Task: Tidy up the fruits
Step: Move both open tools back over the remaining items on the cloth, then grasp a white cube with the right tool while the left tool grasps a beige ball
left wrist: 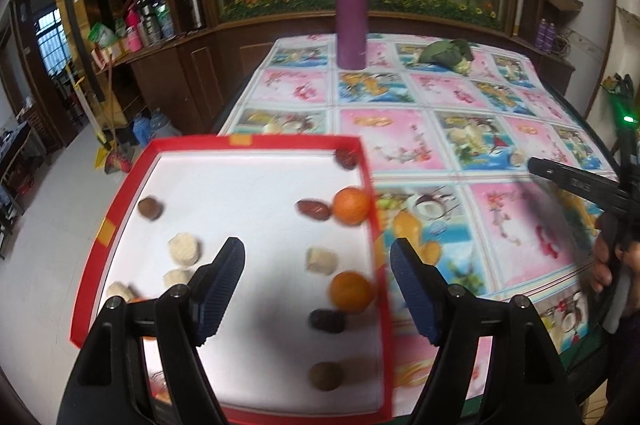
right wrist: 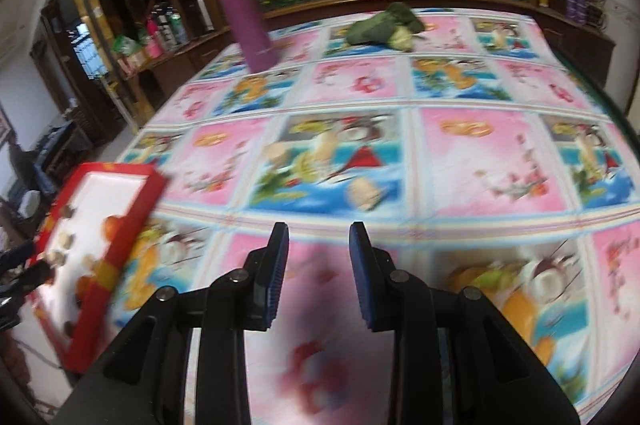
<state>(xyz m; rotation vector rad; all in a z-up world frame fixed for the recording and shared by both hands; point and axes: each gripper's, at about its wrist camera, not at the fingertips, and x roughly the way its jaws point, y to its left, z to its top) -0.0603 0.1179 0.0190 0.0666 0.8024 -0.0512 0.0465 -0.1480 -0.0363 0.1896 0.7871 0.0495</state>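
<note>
Left gripper (left wrist: 316, 253): jaws wide apart, nothing between them, poised over the near half of the red tray (left wrist: 120, 201); right gripper (right wrist: 318, 237): jaws parted by a narrower gap, nothing held, above the bare patterned tablecloth (right wrist: 460, 161) to the right of the tray, well apart from any fruit.

Tray contents, near to far: a brown round fruit (left wrist: 327, 376) near the front edge; a dark date (left wrist: 327, 320) just beyond it; an orange (left wrist: 351, 292) beside the right rim, between the left gripper's fingertips in the picture but lower, on the tray floor; pale cut pieces (left wrist: 183, 248) to the left of the left finger and one pale piece (left wrist: 322, 260) right of centre; a second orange (left wrist: 351, 206) touching a red date (left wrist: 314, 210); a brown fruit (left wrist: 150, 208) at far left; a dark red fruit (left wrist: 346, 158) in the far right corner.

Beyond the tray: a purple flask (left wrist: 351, 15) upright at the far edge of the table; a green bundle (left wrist: 446, 52) lying to its right.
</note>
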